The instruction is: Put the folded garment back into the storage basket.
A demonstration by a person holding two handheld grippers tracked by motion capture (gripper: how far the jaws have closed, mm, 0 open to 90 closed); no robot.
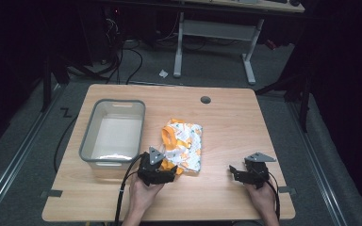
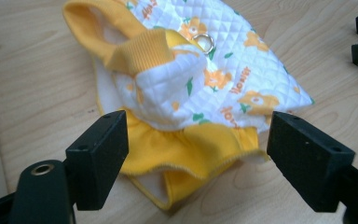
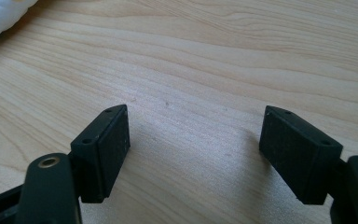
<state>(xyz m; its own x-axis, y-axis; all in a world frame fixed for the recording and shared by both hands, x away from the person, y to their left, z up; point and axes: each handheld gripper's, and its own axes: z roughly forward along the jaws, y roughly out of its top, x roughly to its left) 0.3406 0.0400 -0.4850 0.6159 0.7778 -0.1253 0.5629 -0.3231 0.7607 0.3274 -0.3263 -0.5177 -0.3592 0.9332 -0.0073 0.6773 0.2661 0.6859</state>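
Note:
A small quilted garment [image 1: 183,144], white with orange flowers and yellow trim, lies crumpled in the middle of the wooden table [image 1: 226,117]. My left gripper [image 1: 169,173] is at its near edge, open. In the left gripper view the yellow frilled hem [image 2: 191,149] lies between the wide-apart jaws, and a metal ring [image 2: 206,42] shows on the garment [image 2: 223,70]. My right gripper [image 1: 235,172] hovers open over bare wood at the right, well apart from the garment. A white corner of the cloth [image 3: 0,14] shows at the top left of the right gripper view.
A grey-rimmed white plastic bin [image 1: 113,134] stands left of the garment, close to my left hand. A round cable hole [image 1: 205,100] is near the table's far edge. A desk frame [image 1: 214,42] and cables are on the floor beyond.

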